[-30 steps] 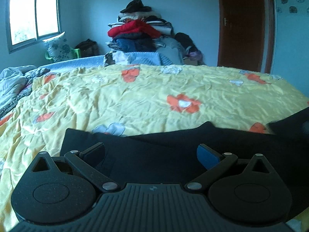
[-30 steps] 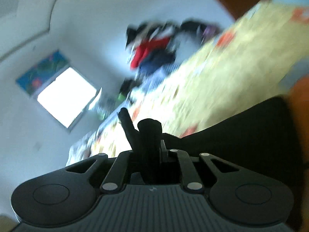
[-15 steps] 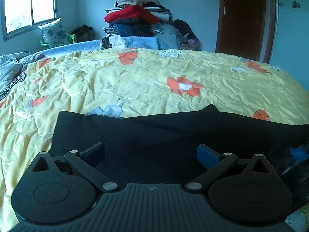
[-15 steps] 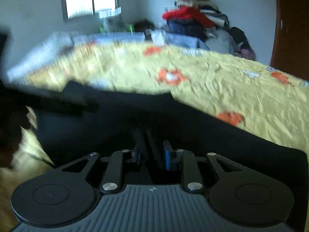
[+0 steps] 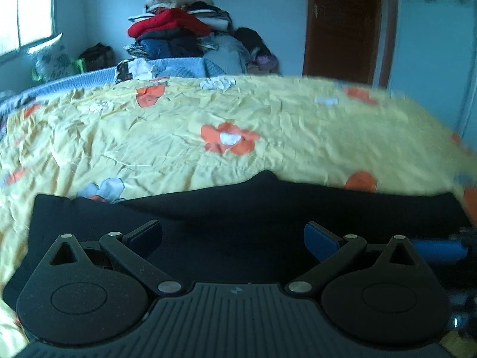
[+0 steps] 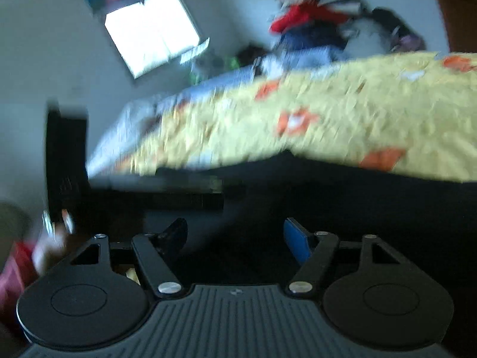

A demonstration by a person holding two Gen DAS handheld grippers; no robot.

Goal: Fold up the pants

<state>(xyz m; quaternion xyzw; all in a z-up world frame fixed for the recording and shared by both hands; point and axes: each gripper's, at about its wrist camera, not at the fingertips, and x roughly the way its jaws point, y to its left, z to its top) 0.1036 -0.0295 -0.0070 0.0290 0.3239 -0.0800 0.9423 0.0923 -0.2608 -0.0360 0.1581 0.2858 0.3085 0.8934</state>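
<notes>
Black pants [image 5: 238,208] lie flat across the near part of a yellow flowered bedspread [image 5: 238,125]. My left gripper [image 5: 232,235] hovers just over them, open wide, with only flat cloth under its fingers. A blue pad of the right gripper [image 5: 438,249] shows at the far right of the left wrist view. The right wrist view is blurred. There my right gripper [image 6: 235,235] sits over the dark pants [image 6: 357,203] with its jaws opening, and nothing is pinched between its fingers.
A tall pile of clothes [image 5: 179,29] stands beyond the bed's far edge. A brown door [image 5: 342,24] is at the back right and a bright window [image 5: 26,9] at the back left. A blue blanket [image 5: 89,77] lies along the far side.
The right gripper, shut on a fold of black cloth a second ago, has let it go and spread its jaws, and its view has rolled. The left gripper moved closer over the pants, still open.
</notes>
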